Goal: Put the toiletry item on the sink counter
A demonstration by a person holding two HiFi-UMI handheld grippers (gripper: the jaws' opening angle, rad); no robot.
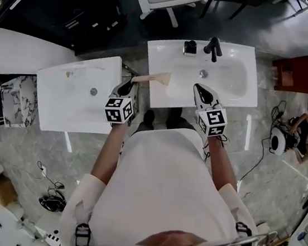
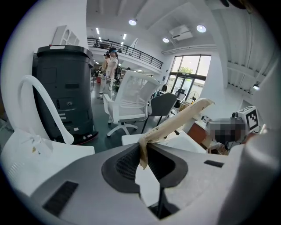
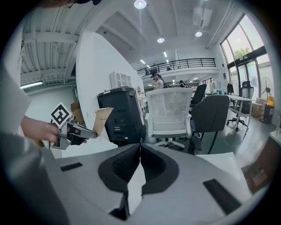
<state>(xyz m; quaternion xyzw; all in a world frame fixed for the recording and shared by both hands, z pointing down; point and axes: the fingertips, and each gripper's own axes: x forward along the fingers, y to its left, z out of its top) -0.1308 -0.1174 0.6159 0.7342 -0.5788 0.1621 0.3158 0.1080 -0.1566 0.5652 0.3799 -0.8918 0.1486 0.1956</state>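
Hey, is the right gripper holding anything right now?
No, the right gripper has its fingers shut together with nothing between them.

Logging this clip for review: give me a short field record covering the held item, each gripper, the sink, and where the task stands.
Item: tan flat packet
Left gripper: shut on one end of the packet
Right gripper: shut, nothing between the jaws
Packet position: reaches over the left front edge of the white sink
Sink fittings: black faucet at the back
Task status: packet in the jaws, not yet put down
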